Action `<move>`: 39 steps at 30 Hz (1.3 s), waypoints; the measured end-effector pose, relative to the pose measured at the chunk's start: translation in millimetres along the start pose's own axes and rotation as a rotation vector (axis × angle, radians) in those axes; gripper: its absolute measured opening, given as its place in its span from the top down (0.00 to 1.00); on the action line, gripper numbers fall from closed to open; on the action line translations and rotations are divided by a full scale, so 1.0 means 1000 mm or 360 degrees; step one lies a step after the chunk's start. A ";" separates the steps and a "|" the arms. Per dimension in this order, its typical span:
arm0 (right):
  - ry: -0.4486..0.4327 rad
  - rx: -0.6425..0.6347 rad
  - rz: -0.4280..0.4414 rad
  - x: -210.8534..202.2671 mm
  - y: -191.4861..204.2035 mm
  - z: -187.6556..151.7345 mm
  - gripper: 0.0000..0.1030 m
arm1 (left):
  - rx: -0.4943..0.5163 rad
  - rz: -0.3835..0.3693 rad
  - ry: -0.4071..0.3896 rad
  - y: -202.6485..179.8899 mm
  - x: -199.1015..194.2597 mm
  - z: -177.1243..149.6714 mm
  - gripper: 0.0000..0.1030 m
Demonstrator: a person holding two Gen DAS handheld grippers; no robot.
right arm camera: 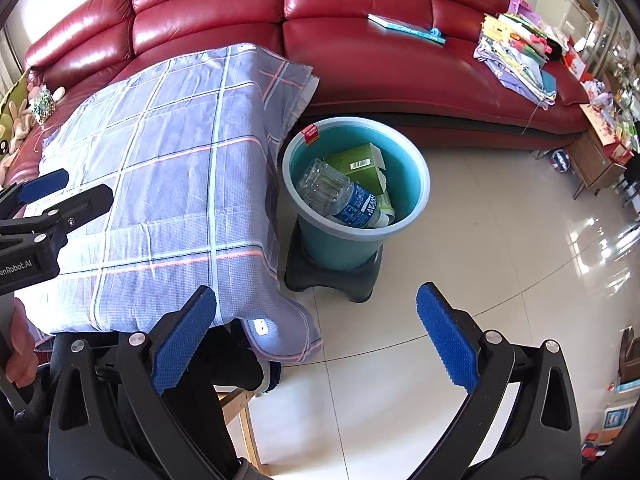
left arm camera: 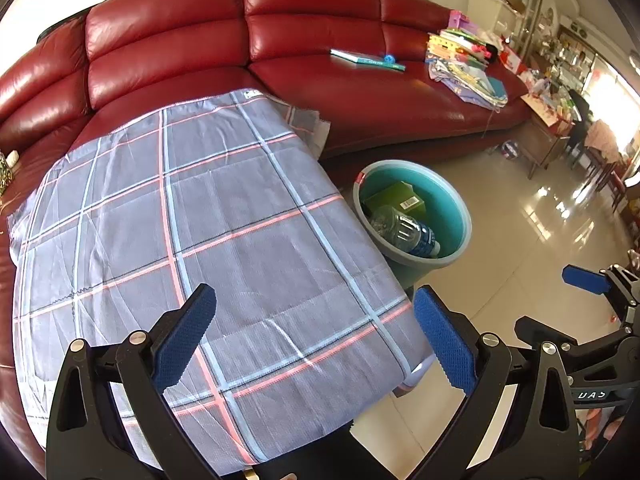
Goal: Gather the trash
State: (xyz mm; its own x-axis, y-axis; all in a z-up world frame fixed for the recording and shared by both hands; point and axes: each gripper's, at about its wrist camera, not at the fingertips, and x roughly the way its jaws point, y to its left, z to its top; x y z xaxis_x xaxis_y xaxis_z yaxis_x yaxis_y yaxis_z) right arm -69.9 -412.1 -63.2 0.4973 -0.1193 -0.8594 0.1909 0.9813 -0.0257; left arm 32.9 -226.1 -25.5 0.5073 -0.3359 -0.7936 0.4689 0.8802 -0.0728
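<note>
A teal bucket (right arm camera: 404, 184) stands on a black stool (right arm camera: 304, 270) on the floor beside the cloth-covered table; it also shows in the left wrist view (left arm camera: 448, 204). Inside lie a clear plastic bottle (right arm camera: 340, 194) with a blue label and a green carton (right arm camera: 360, 164); both show in the left wrist view, bottle (left arm camera: 404, 230) and carton (left arm camera: 394, 196). My left gripper (left arm camera: 316, 340) is open and empty above the table's near right corner. My right gripper (right arm camera: 316, 340) is open and empty above the floor, in front of the bucket.
A plaid grey cloth (left arm camera: 200, 220) covers the table. A red leather sofa (right arm camera: 360, 40) runs behind, with a book (right arm camera: 404, 26) and a pile of papers and clothes (right arm camera: 520, 56). Glossy tiled floor (right arm camera: 480, 260) lies to the right, with furniture further right.
</note>
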 end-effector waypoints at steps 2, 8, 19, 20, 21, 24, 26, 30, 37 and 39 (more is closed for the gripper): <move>0.0005 -0.0007 0.0004 0.001 0.001 0.001 0.06 | 0.0000 0.0000 -0.0007 0.000 0.000 -0.001 0.04; 0.0016 -0.0002 0.0013 0.006 0.004 0.003 0.06 | 0.0015 -0.0010 0.0021 0.000 0.004 -0.003 0.04; 0.0028 0.0002 -0.0006 0.013 0.003 0.006 0.06 | 0.0019 -0.0031 0.0054 -0.003 0.009 -0.006 0.04; 0.0029 0.0000 -0.0011 0.013 0.003 0.006 0.06 | 0.0020 -0.0024 0.0057 -0.003 0.010 -0.006 0.04; 0.0031 0.0000 -0.0013 0.013 0.002 0.006 0.06 | 0.0022 -0.0019 0.0058 -0.003 0.010 -0.006 0.04; 0.0035 0.0001 -0.0021 0.013 0.001 0.005 0.06 | 0.0033 -0.0007 0.0061 -0.004 0.011 -0.006 0.04; 0.0040 0.0003 -0.0030 0.014 0.000 0.006 0.06 | 0.0040 0.0002 0.0059 -0.005 0.011 -0.005 0.04; 0.0040 0.0003 -0.0043 0.014 0.000 0.007 0.06 | 0.0040 0.0005 0.0061 -0.006 0.011 -0.005 0.04; 0.0041 0.0001 -0.0067 0.014 -0.001 0.009 0.06 | 0.0046 0.0016 0.0067 -0.005 0.012 -0.004 0.04; 0.0042 -0.0001 -0.0072 0.014 -0.001 0.010 0.06 | 0.0047 0.0017 0.0066 -0.005 0.012 -0.004 0.04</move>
State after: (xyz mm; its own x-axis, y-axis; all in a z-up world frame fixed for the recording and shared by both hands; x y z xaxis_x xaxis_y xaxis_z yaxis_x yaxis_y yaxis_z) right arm -54.7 -416.4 -70.1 0.4655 -0.1596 -0.8706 0.2121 0.9751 -0.0654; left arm 33.6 -233.3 -37.2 0.4824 -0.3120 -0.8185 0.4851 0.8732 -0.0470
